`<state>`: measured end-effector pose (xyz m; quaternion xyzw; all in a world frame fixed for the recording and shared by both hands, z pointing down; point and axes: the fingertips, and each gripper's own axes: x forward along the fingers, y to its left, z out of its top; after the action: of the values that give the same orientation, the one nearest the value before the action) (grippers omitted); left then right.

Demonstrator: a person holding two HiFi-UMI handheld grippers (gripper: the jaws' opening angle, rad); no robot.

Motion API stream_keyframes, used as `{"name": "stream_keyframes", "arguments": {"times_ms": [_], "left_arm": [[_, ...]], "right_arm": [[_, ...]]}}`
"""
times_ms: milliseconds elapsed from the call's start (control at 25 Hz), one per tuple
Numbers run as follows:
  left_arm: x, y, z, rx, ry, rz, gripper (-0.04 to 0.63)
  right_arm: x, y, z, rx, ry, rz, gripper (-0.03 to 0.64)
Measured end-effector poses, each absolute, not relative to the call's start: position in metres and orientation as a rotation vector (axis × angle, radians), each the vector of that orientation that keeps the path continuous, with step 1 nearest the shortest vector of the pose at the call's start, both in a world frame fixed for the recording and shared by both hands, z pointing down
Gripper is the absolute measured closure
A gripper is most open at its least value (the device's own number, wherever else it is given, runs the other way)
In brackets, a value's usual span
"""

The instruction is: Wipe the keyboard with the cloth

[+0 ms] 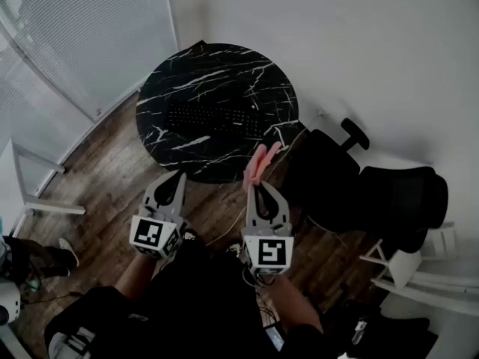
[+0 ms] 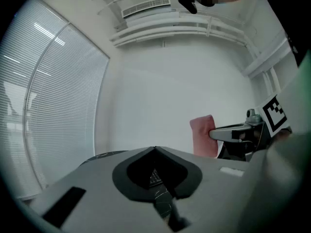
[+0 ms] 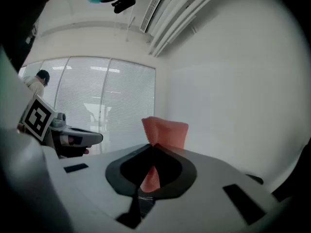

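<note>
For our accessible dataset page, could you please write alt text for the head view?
Seen from above, the right tongs pinch a pink cloth in front of a round black marble table bearing a black keyboard. The left tongs are shut and empty; a black office chair stands to the right.

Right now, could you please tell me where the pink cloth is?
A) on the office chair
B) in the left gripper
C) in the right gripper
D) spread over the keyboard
C: the right gripper is shut on the pink cloth, which sticks up past its tips, while the keyboard lies uncovered on the table.
</note>
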<state>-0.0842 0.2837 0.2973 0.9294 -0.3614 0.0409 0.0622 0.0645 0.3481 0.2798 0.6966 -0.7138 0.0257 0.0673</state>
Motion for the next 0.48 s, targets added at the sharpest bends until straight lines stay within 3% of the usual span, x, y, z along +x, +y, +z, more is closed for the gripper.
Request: {"name": "stream_keyframes", "arguments": {"times_ms": [480], "left_arm": [[-0.146,0.244,0.314,2.803,-1.075,0.143,0.597]], "right_arm": [[0.009,0.307,0.291,1.987,-2.16,0.035,0.611]]}}
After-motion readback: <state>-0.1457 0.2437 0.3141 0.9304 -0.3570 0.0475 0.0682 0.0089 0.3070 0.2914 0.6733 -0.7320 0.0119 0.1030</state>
